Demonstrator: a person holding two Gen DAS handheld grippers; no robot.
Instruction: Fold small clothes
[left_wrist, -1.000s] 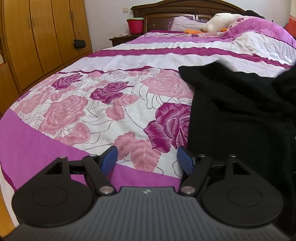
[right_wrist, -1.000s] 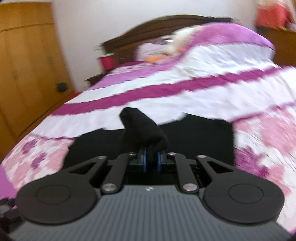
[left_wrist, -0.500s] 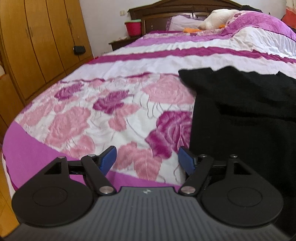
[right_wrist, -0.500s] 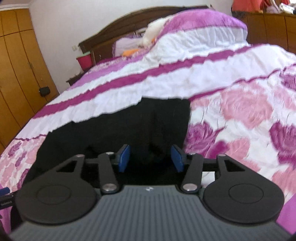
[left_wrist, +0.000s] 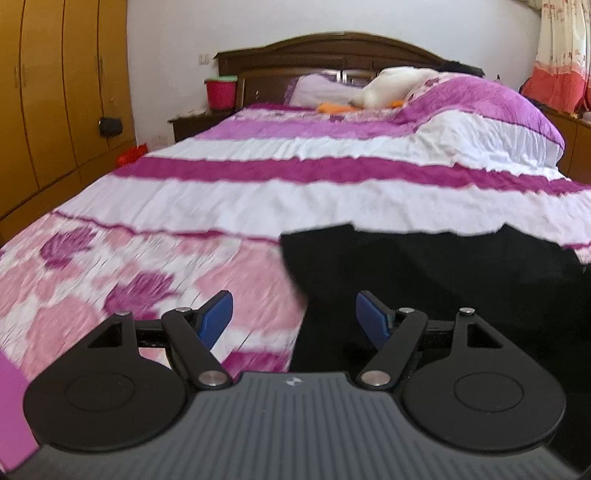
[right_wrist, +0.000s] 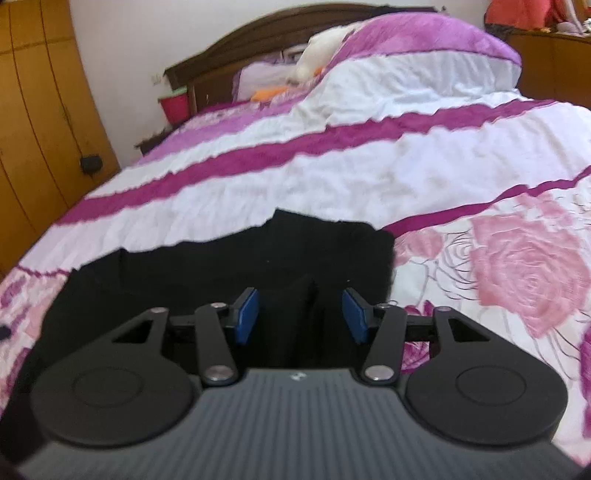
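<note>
A black garment lies flat on the rose-patterned bedspread, and its far edge shows small notches. My left gripper hovers open over the garment's left edge, with nothing pressed between its blue pads. In the right wrist view the same garment spreads out under my right gripper. That gripper is open, and a low ridge of the black cloth rises between its pads without touching them.
The bed runs back to a purple pillow, a white plush toy and a dark wooden headboard. A red bucket stands on a nightstand at the back left. Wooden wardrobes line the left side.
My right gripper has let go of the black cloth it was pinching and opened, and the cloth has dropped flat. The left gripper has risen and shifted right over the garment's edge.
</note>
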